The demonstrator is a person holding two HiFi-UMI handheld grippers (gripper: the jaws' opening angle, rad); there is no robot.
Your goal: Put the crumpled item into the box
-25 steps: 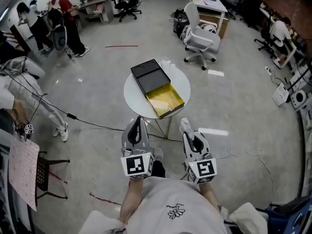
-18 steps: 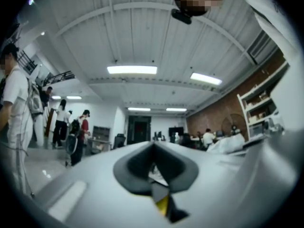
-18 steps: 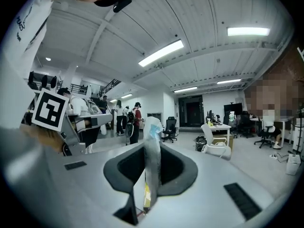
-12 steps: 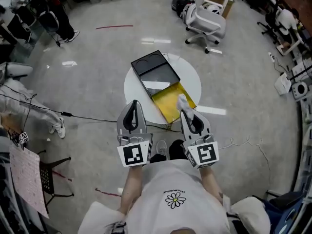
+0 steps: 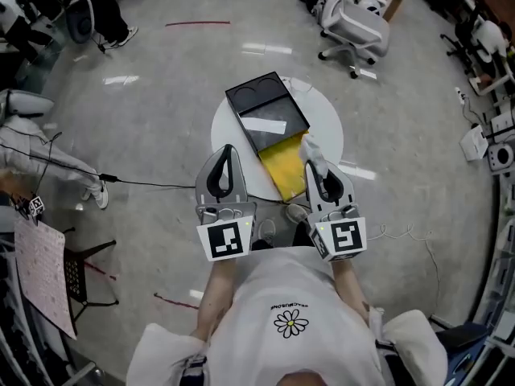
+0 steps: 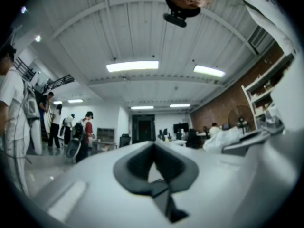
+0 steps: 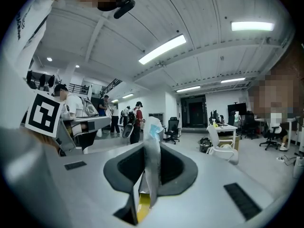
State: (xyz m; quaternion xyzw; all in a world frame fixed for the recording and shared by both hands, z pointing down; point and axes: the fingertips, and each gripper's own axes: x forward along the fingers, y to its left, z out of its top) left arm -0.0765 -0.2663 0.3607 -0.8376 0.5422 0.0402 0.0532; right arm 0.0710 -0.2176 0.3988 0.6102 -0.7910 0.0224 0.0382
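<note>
A wide open-plan office with a polished grey floor (image 5: 161,135) spreads out below, with chairs and desks round its edges and people at the far left. Straight ahead of the person stands a small round white bench (image 5: 326,127).

The left claw (image 5: 228,151) is held up in front of the body over the near left edge of the bench. In the left gripper view its jaws meet at the tip with nothing between them, so it is together and empty.

On the bench lies the box (image 5: 286,166). Its yellow-lined half faces the person, and a black half (image 5: 265,103) with a white strip (image 5: 265,125) across it lies beyond that.

The right claw (image 5: 315,167) is clamped on the crumpled item (image 5: 312,149), a pale, scrunched wad standing up out of its tip. The right gripper view shows the same wad (image 7: 152,137) pinched upright between the jaws, which point out across the room rather than down. From the head view the wad overlaps the right edge of the yellow half, though it looks to be held above it, not in it.

The step in hand appears to be the carry: the item is grasped and brought near the box but not yet put in. The next move likely calls for tipping the right claw down over the yellow half, lowering the wad inside, and only then parting the jaws.
</note>
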